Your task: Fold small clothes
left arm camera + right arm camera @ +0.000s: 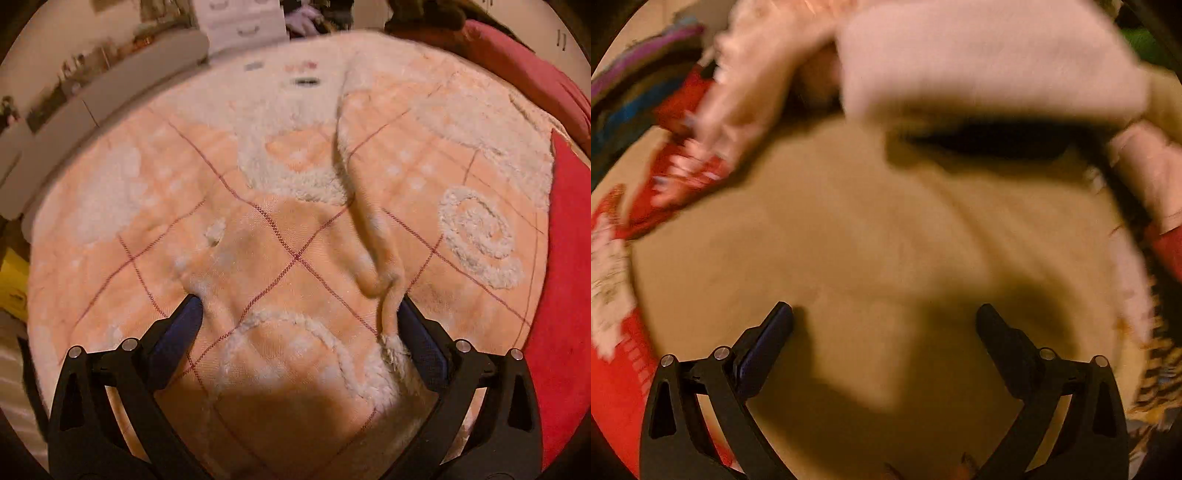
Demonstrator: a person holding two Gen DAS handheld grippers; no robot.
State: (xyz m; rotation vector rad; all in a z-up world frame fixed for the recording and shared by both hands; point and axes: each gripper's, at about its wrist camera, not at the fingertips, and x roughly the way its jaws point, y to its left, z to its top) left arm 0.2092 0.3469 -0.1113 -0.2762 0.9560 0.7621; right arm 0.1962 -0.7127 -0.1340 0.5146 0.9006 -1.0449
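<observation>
A peach fleece cloth [295,229] with white fuzzy swirls and thin red grid lines fills the left wrist view. A raised fold ridge [369,229] runs down it to the right fingertip. My left gripper [299,308] is open, its fingers pressed into the cloth and wide apart, with a hump of fleece between them. In the blurred right wrist view my right gripper [886,315] is open over a bare tan sheet [849,236], holding nothing. A pale pink folded cloth [979,62] lies beyond it at the top.
A red cloth [565,266] borders the peach cloth on the right, and white drawers [243,22] stand behind. Red-and-white patterned garments [676,177] lie left of the tan sheet, a striped cloth [639,74] at upper left, a tiger-striped fabric [1152,369] at right.
</observation>
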